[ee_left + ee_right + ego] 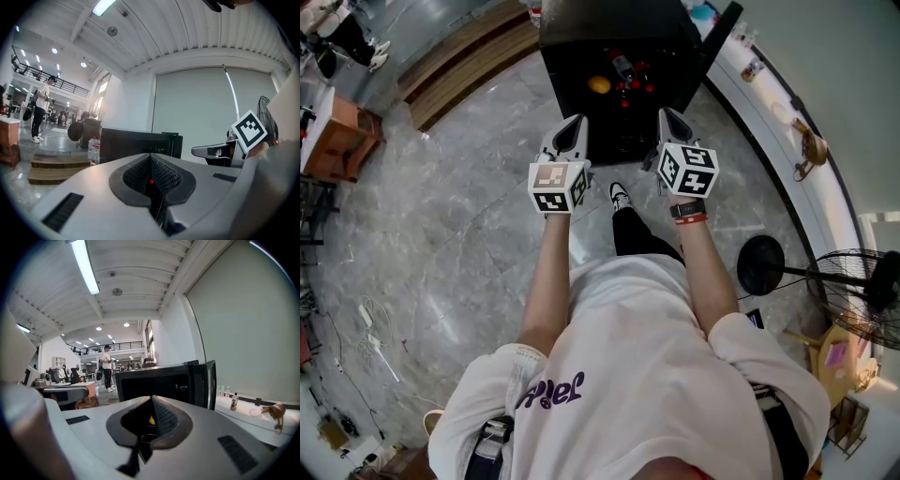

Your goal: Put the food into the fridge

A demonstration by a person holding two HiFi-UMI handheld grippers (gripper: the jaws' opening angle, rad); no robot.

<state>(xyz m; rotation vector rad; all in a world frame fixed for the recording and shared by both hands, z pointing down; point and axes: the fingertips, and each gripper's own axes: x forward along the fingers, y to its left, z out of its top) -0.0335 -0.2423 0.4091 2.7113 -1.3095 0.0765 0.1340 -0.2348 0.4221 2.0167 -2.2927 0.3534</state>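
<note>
Standing before the open fridge (pixel 609 19) at top centre, orange (pixel 599 84) inside; left tongs (pixel 571 128) and right tongs (pixel 673 121) both closed, empty; loading looks done; next, probably swinging the door (pixel 720 42) shut.

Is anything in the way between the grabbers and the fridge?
Nothing visible is. The fridge door stands open to the right, and nothing shows between its opening and the left gripper or the right gripper. Both are shut and empty; an orange fruit already sits inside.
</note>
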